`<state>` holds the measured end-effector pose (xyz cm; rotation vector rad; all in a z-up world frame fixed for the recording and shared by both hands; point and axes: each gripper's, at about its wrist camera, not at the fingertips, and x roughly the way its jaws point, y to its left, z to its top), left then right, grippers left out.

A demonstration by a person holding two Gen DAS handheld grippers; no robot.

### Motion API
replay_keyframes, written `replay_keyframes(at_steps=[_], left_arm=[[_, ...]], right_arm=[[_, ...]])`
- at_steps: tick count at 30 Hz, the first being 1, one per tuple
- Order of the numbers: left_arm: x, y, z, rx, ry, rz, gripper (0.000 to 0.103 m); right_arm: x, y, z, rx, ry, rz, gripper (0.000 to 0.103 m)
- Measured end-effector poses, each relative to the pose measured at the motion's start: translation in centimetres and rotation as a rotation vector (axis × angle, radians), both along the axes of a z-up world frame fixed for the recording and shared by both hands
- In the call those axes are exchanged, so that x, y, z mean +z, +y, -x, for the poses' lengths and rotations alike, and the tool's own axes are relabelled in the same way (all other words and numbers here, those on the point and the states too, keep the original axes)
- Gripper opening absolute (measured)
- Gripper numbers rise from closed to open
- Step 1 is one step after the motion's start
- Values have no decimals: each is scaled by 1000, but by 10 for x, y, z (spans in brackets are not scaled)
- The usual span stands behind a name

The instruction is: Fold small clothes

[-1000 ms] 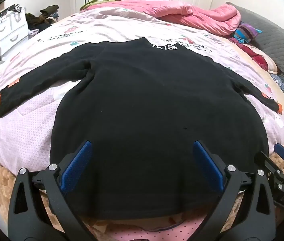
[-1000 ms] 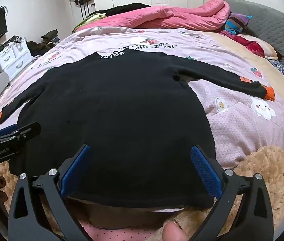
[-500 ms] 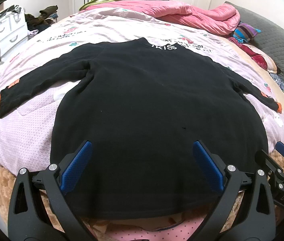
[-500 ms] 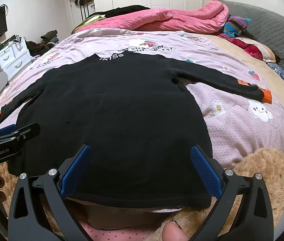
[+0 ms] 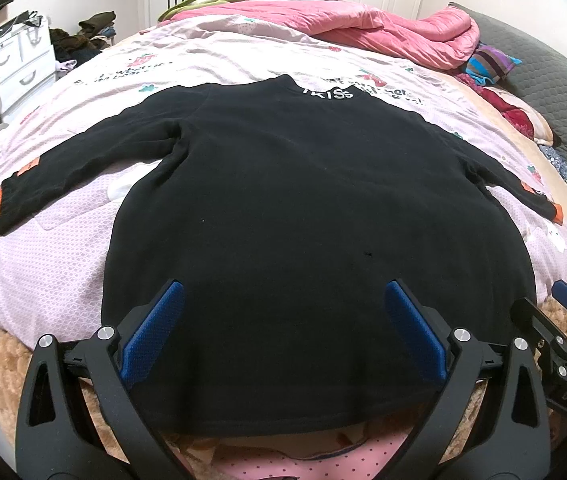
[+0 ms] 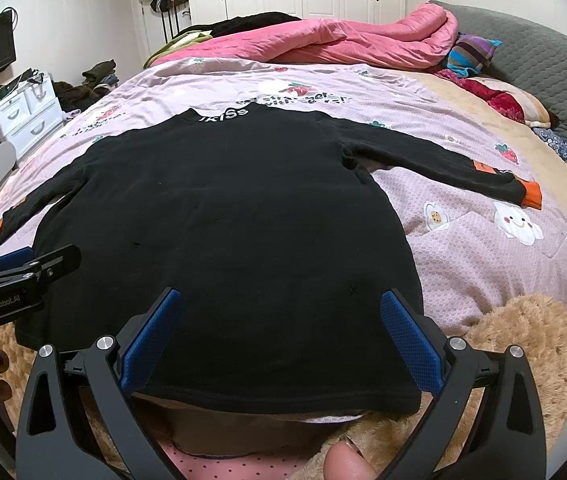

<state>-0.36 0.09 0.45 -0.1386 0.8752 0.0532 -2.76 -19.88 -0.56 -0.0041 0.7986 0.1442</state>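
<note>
A black long-sleeved top (image 5: pixel 307 216) is spread flat on the bed (image 5: pixel 43 264), sleeves out. Both left tongs (image 5: pixel 283 332) and right tongs (image 6: pixel 281 336) are held wide open above its hem, which is partly hidden by their frames.

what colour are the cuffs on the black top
Orange; the cuff on the black top shows best in the right wrist view.

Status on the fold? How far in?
Done: the black top lies flat on the bed, both sleeves spread out, orange cuffs at the ends. In hand: nothing; the left gripper and right gripper are open near the hem, gripping no cloth. Left: every fold, since no sleeve or side is turned in yet.
</note>
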Motion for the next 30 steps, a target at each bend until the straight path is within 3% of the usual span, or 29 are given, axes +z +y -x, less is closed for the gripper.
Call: replay_keyframes(at_steps=[30], left_arm=[[-2, -1, -7, 2, 12, -1, 94]], right_arm=[[5, 4, -8, 17, 3, -15, 99]])
